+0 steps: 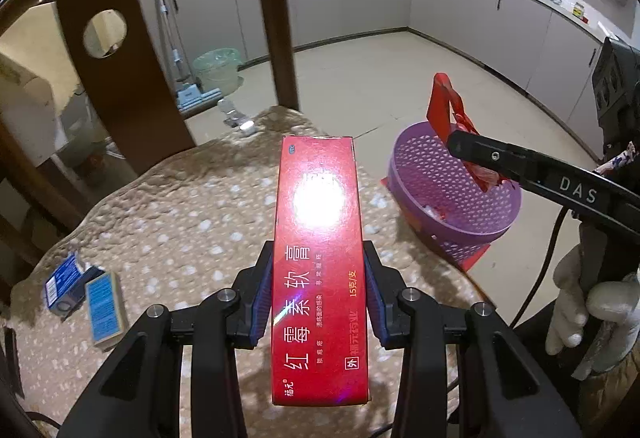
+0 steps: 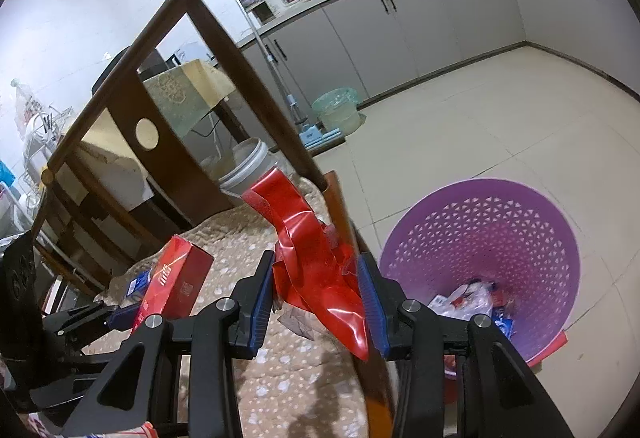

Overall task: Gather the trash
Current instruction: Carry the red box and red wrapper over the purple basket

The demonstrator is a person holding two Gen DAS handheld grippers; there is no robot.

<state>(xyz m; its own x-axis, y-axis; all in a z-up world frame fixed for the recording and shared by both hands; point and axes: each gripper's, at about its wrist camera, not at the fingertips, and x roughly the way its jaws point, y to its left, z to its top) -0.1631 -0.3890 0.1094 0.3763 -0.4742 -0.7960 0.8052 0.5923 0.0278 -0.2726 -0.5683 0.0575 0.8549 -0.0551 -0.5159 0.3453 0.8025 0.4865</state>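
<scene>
My left gripper (image 1: 319,292) is shut on a long red medicine box (image 1: 318,258) and holds it above the cushioned chair seat (image 1: 180,205). My right gripper (image 2: 316,302) is shut on a crumpled red foil wrapper (image 2: 316,262); in the left wrist view it holds the wrapper (image 1: 448,109) over the purple basket (image 1: 472,230). The purple basket (image 2: 520,222) stands on the floor to the right of the chair and holds some plastic scraps (image 2: 468,302). The red box also shows in the right wrist view (image 2: 176,282).
Two blue-and-white small boxes (image 1: 84,290) lie at the seat's left edge. The dark wooden chair back (image 1: 120,77) rises behind the seat. A green bucket (image 1: 216,69) and a mop stand by grey kitchen cabinets (image 1: 360,5). A white bucket (image 2: 248,165) sits behind the chair.
</scene>
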